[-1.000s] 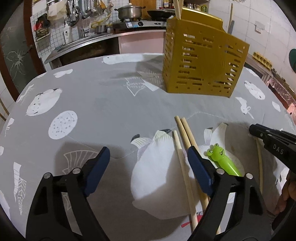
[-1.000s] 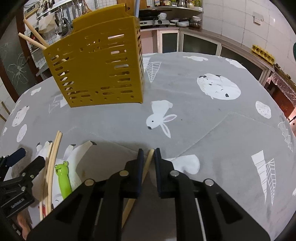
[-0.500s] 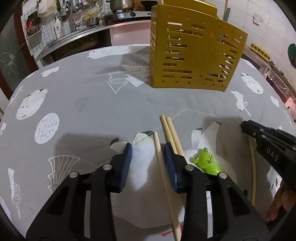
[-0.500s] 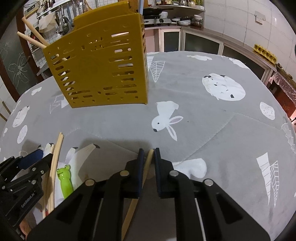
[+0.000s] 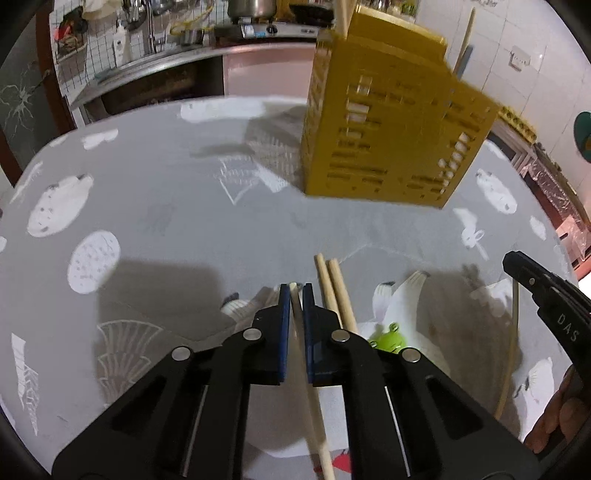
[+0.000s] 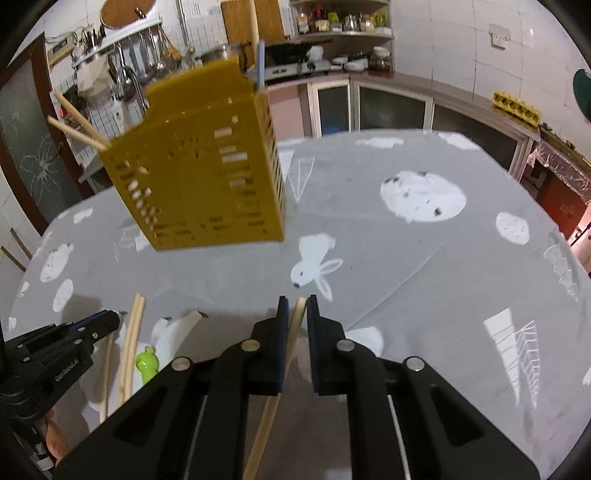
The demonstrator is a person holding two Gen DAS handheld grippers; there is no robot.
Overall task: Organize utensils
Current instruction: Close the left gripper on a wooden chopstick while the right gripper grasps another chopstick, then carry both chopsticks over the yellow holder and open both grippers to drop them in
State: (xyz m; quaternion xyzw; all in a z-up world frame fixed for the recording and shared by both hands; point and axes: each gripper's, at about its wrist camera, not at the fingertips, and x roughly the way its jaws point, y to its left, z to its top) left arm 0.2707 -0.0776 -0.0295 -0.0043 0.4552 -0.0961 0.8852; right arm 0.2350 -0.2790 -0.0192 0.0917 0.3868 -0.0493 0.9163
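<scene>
My left gripper (image 5: 294, 291) is shut on a wooden chopstick (image 5: 310, 387) that runs back under the jaws. Two more chopsticks (image 5: 334, 291) lie on the cloth just to its right, beside a green frog utensil (image 5: 388, 338). My right gripper (image 6: 296, 306) is shut on another chopstick (image 6: 275, 398), held above the table. The yellow slotted utensil holder (image 5: 388, 136) stands at the far side, also in the right wrist view (image 6: 207, 166), with chopsticks (image 6: 75, 127) sticking out of it. The right gripper shows at the right edge of the left wrist view (image 5: 546, 295).
The table carries a grey cloth with white animal prints (image 6: 421, 266). A kitchen counter with a sink and stove (image 5: 207, 48) runs behind it. Cabinets and a shelf with jars (image 6: 343, 33) stand at the back right.
My left gripper has closed from wide open onto a chopstick. My right gripper has risen with its chopstick, and the holder now looks nearer and blurred.
</scene>
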